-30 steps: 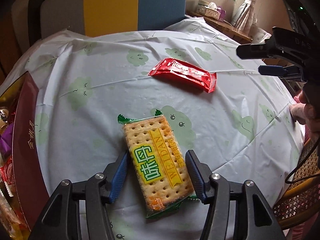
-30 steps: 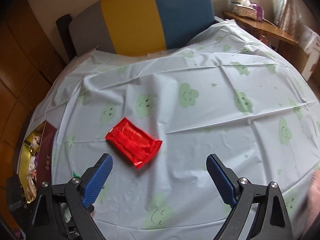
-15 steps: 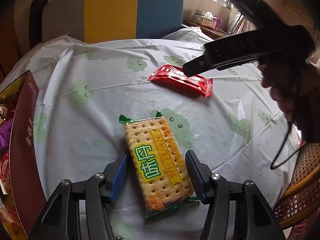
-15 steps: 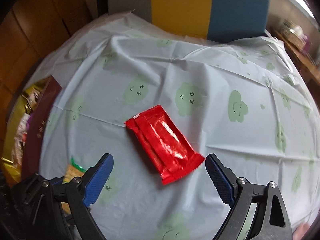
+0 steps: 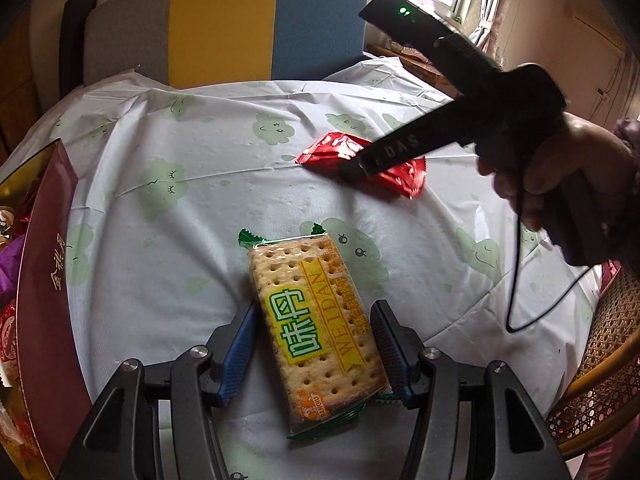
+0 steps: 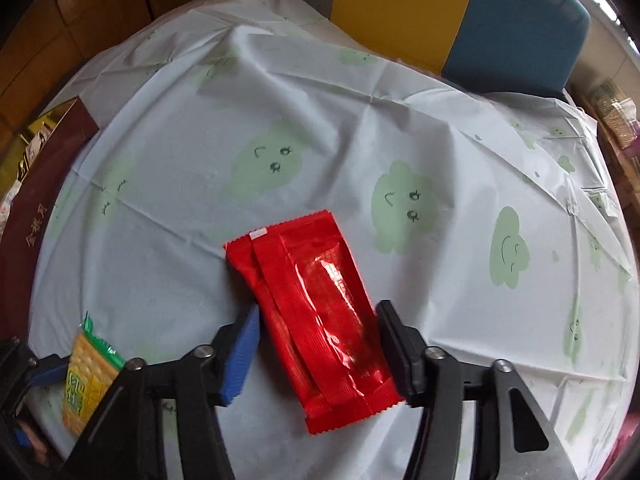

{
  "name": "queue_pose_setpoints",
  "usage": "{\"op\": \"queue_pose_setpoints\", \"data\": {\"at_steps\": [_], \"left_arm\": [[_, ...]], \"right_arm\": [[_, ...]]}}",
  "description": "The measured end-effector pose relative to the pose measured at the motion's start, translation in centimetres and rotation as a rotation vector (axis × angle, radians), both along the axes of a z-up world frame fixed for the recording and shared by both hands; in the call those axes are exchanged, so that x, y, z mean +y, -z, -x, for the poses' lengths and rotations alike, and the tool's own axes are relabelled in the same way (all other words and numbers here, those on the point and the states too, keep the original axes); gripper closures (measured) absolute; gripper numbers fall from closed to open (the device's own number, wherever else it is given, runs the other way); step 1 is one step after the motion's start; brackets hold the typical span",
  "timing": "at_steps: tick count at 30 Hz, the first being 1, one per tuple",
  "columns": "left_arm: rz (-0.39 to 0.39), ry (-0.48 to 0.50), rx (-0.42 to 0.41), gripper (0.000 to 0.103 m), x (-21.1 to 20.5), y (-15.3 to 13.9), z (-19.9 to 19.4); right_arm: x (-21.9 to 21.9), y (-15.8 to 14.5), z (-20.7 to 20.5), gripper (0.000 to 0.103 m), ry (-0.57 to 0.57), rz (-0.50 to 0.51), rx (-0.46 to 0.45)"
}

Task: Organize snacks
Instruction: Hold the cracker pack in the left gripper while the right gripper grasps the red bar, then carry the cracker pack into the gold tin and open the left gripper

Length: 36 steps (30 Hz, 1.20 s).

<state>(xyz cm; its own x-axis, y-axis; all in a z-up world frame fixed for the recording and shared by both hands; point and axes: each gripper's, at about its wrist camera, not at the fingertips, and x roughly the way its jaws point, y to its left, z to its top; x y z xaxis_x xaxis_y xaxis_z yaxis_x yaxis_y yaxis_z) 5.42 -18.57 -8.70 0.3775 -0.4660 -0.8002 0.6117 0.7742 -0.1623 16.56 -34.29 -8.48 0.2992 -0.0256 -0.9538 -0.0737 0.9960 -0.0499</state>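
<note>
L gripper (image 5: 314, 346) straddles the cracker pack (image 5: 318, 334) near the tablecloth's (image 5: 192, 240) front edge; jaws narrow, pads just beside both long sides, contact unclear. R gripper (image 6: 318, 344) brackets the red wrapper (image 6: 316, 320) mid-table; jaws narrow, L pad at the edge, grip not confirmed. Both packs lie flat, well apart. Cloth beyond the wrapper is bare to the far edge by the chair (image 5: 224, 24). Maroon box (image 5: 44, 280) at L table edge, open, w/ assorted wrapped snacks inside; 1 purple, rest unclear.

Cloud-print tablecloth (image 5: 208, 184), tricolour chair (image 5: 224, 28), wicker seat (image 5: 600, 376).
</note>
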Motion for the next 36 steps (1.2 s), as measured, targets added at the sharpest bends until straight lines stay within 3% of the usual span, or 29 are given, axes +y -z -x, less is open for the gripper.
{"op": "queue_pose_setpoints", "data": {"at_steps": [6,10,25,36], "left_arm": [[0.001,-0.002,-0.008,0.044,0.0,0.0,0.1],[-0.006,-0.005,-0.017,0.044,-0.2,0.0,0.3],[-0.077,-0.033,-0.028,0.047,-0.4,-0.9,1.2],[-0.062,-0.059,-0.081,0.048,0.9,-3.4,2.4]], "right_arm": [[0.7,0.0,3.1,0.046,0.045,-0.083,0.056],[0.0,0.2,3.8,0.045,0.059,-0.112,0.03],[0.5,0.6,4.8,0.043,0.007,-0.09,-0.021],[2.2,1.1,4.6,0.042,-0.01,-0.067,-0.03]]}}
